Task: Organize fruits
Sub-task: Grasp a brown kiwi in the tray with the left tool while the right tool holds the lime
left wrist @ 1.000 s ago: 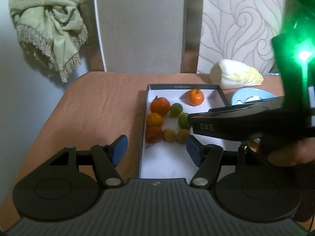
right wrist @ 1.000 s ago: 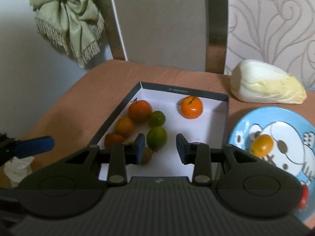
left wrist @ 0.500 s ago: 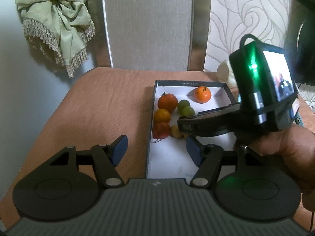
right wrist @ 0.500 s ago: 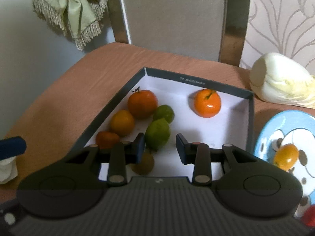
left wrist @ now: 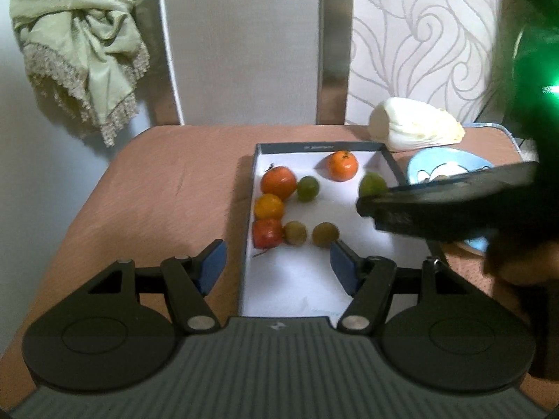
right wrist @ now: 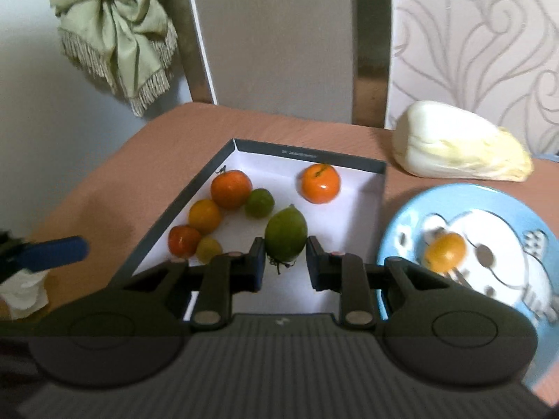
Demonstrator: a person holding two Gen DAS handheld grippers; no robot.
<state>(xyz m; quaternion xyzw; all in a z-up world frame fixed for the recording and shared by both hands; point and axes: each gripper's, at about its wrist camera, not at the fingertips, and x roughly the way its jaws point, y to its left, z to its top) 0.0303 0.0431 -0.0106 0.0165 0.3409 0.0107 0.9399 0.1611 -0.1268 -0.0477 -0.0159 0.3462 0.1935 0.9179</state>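
A white box (left wrist: pixel 307 279) (right wrist: pixel 353 188) on the brown table holds several orange, red, yellow and green fruits. My right gripper (right wrist: pixel 284 267) is shut on a green lemon-shaped fruit (right wrist: pixel 285 234) and holds it above the box floor; the fruit also shows in the left wrist view (left wrist: pixel 372 184). A lone orange (right wrist: pixel 320 183) (left wrist: pixel 342 166) sits at the box's far side. My left gripper (left wrist: pixel 276 267) is open and empty over the box's near left edge. A blue plate (right wrist: pixel 468 244) to the right holds a yellow fruit (right wrist: pixel 445 251).
A pale cabbage (right wrist: pixel 461 143) (left wrist: pixel 415 129) lies behind the plate. A chair back (left wrist: pixel 251 45) stands behind the table, with a green cloth (left wrist: pixel 77 42) hung at left. Crumpled white paper (right wrist: pixel 24 288) lies at the table's left edge.
My right gripper closed on the green lemon-shaped fruit and lifted it off the box floor, away from the fruit cluster. My left gripper stayed open and drew back slightly.
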